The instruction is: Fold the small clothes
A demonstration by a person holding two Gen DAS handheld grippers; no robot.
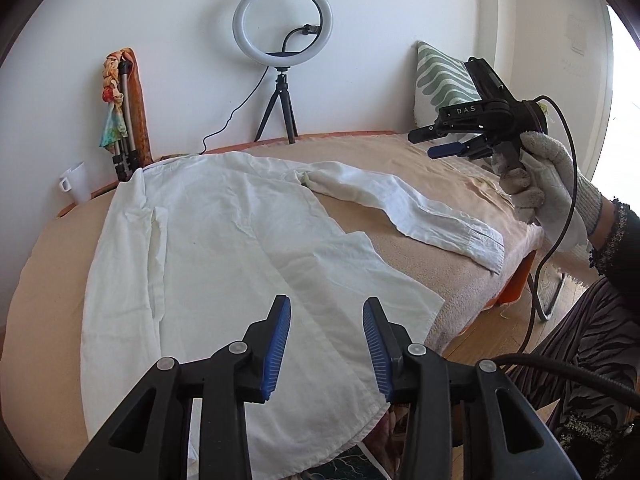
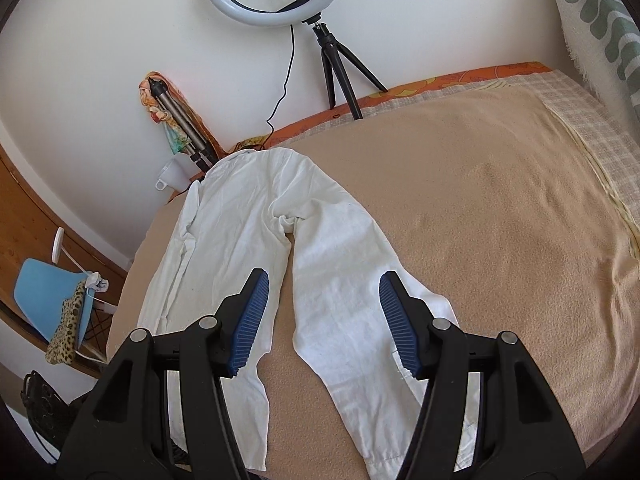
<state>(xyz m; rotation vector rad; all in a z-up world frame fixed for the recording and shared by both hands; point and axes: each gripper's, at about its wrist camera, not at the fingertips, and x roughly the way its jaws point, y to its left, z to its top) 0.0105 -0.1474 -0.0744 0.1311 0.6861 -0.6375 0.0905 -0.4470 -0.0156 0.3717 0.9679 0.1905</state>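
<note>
The shirt's [image 1: 224, 248] near hem runs under the left gripper [image 1: 326, 344] and out of the left wrist view, so its lower edge cannot be seen whole; in the right wrist view the cuff end of the sleeve [image 2: 352, 280] is likewise covered by the right gripper's [image 2: 322, 320] black frame. The mug [image 1: 76, 182] by the wall is small and its far side is hidden. The shirt lies flat on the tan blanket [image 2: 500, 220], collar toward the wall, one sleeve folded along its left side, the other stretched out to the right across the blanket. The left gripper hangs above the shirt's lower body, angled down, jaws partly apart with nothing between the blue pads [image 1: 276, 354]. The right gripper, held in a gloved hand [image 1: 548, 184], is raised over the blanket's right edge, well apart from the cloth; from its own camera it tilts down over the sleeve, jaws spread wider, empty.
</note>
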